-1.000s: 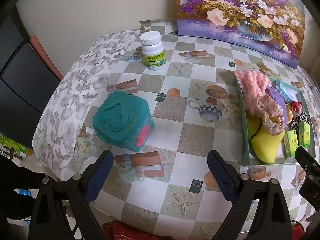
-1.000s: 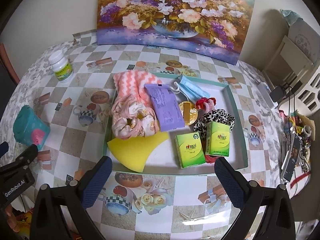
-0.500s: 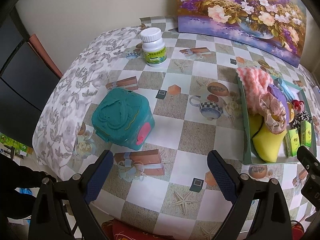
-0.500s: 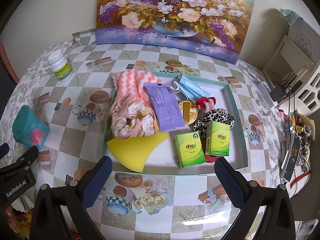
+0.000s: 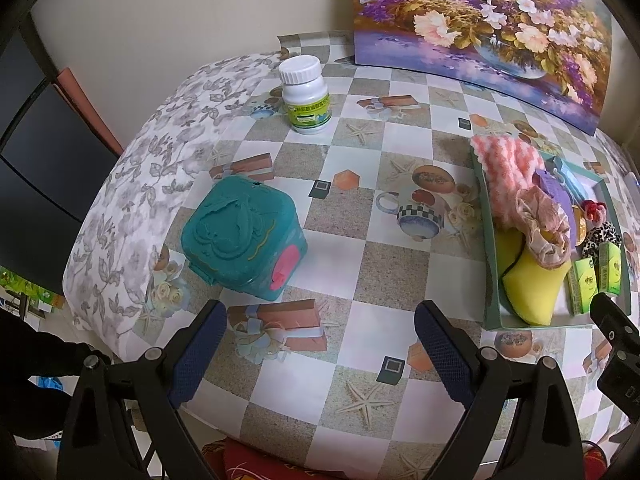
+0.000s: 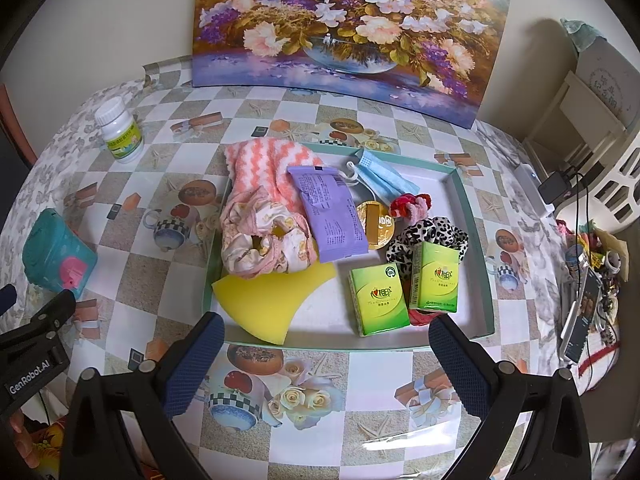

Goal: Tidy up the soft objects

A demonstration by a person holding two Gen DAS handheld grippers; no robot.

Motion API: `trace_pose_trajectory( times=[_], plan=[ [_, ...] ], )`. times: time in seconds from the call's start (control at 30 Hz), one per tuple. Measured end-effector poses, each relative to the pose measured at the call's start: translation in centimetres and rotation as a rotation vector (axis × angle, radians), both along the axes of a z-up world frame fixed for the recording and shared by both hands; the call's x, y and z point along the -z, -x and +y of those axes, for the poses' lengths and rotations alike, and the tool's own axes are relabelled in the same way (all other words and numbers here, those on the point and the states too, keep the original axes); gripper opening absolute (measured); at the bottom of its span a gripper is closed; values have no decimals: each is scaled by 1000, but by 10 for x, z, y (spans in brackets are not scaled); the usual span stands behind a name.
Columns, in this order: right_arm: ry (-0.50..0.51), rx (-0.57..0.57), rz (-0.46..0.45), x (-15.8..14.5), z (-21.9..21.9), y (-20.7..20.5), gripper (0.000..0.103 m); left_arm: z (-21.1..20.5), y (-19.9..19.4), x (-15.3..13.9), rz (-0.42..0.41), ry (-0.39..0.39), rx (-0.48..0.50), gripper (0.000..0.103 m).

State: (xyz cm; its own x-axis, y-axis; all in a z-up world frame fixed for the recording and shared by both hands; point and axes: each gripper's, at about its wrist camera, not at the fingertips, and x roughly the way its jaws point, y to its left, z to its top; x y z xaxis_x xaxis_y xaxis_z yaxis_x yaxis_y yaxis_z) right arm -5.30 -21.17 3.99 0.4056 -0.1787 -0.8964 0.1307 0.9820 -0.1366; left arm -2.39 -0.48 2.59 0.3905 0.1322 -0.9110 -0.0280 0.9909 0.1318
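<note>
Right now both tools hover over the near edge of the bench, which wears a checkered oilcloth printed with cups and starfish. The left tool has its blue-padded fingers wide apart with nothing between them, and the right tool is spread just as wide, also empty.

Taking the shallow green-rimmed tray as the landmark: the soft things lie inside it, mostly in its left half. A pink-and-white zigzag knitted cloth drapes over the tray's far-left corner, and a crumpled pale floral scrunchie sits just in front of it. A yellow sponge lies at the tray's near-left corner, partly under the scrunchie. A purple flat packet rests near the tray's middle, overlapping the knitted cloth, with a blue face mask behind it toward the far rim. A gold round foil item touches the packet's right edge. Right of that sit a red scrunchie and a leopard-print scrunchie. Two green tissue packs stand near the tray's front (one leans on the leopard scrunchie).

Well left of the tray, a teal plastic box with a pink latch sits on the bench. A white pill bottle stands far-left of the tray, and a flower painting leans on the wall behind it.
</note>
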Motion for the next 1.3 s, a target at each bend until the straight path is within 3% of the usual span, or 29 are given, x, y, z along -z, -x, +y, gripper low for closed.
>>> trace_pose_trajectory(
  times=[1.3],
  plan=[
    [8,-5,6,3,0,0,103,-1,-1,0,8,11,5,95]
  ],
)
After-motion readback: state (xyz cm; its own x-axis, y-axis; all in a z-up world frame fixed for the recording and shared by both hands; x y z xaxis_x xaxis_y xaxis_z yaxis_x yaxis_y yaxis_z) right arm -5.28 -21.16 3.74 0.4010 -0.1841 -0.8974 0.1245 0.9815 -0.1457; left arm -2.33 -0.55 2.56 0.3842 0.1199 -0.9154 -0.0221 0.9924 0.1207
